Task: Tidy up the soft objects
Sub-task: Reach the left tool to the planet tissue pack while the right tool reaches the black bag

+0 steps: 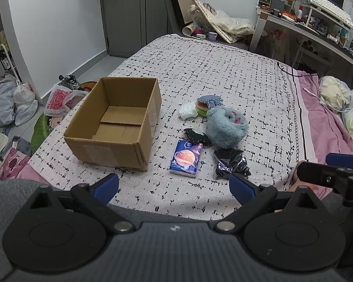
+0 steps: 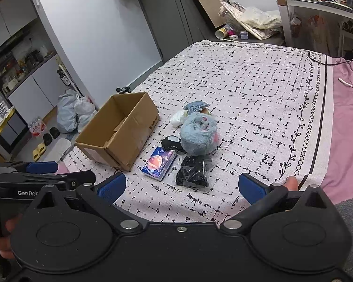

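An open, empty cardboard box point(image 1: 113, 122) point(image 2: 120, 129) stands on the bed. To its right lie a fluffy blue plush point(image 1: 226, 127) point(image 2: 197, 134), a burger-like toy point(image 1: 203, 108), a white crumpled item point(image 1: 187, 111) point(image 2: 177, 118), a black fabric piece point(image 1: 196, 135) point(image 2: 170, 142), a blue tissue pack point(image 1: 186, 158) point(image 2: 158, 163) and a black plastic-wrapped bundle point(image 1: 231, 164) point(image 2: 193, 172). My left gripper point(image 1: 174, 186) is open and empty, near the bed's front edge. My right gripper point(image 2: 182, 188) is open and empty, just short of the black bundle.
The bed has a white blanket with black marks point(image 1: 223, 70) and a pink sheet point(image 1: 327, 122) at the right. Bags point(image 1: 11, 103) and clutter lie on the floor at the left. A desk point(image 1: 317, 25) stands at the back right.
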Available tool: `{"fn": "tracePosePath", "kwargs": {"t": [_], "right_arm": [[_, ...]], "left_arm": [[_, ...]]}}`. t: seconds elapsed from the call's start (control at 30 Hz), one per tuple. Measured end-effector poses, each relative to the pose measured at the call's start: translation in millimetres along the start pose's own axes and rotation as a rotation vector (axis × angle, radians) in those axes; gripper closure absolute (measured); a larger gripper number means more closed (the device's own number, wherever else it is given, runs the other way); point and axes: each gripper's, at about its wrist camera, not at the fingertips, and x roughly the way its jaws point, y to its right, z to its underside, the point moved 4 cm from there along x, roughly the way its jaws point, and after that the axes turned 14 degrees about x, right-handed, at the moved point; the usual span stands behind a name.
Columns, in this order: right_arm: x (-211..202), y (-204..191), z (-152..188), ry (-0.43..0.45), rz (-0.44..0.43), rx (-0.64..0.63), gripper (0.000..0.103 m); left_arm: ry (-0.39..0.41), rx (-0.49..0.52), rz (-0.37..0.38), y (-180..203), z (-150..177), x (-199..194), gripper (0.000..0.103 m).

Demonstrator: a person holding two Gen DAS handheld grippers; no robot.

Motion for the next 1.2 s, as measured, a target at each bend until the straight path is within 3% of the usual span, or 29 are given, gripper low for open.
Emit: {"fn": "tracePosePath", "kwargs": {"t": [0.2,0.33,0.73,1.2], "right_arm": [[4,0,-8,-0.008,-0.003,0.063,0.000],[16,8,-19,-0.051,-0.006,0.170,0.000],[62,20,-35,-0.113,0.099,0.388,0.000],[100,30,-37,-0.095,0.093,0.441,0.000]], "left_arm": [[-0.017,-0.012,0.009,0,-6,15,0.004],[-0.006,-0.019,0.022,-1,-13,25,0.004],[-0.024,-0.049,0.071,-2,-30,69,0.006],[-0.102,-0.086,0.093,-1,-32,127,0.013]]}}
